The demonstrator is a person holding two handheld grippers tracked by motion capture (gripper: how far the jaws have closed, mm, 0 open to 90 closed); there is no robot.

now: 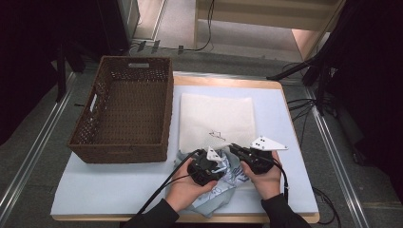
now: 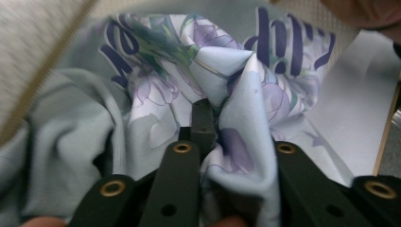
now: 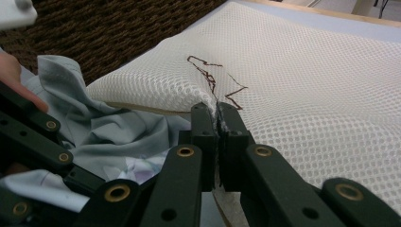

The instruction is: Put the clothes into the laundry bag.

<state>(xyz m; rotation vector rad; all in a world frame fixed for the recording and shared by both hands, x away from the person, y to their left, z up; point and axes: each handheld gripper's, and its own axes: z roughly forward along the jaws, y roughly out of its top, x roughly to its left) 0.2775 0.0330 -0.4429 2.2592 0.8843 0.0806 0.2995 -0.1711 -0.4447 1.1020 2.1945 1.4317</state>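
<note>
My right tool [image 3: 216,124] is closed on the near edge of the white mesh cloth [image 3: 302,80], pinning it. My left tool [image 2: 208,124] has its jaws nearly together, a fold of the floral garment [image 2: 213,61] bunched between them, so I can draw it up. The garment lies crumpled at the near tabletop [image 1: 119,183], the wicker basket [image 1: 124,111] to the far left.
</note>
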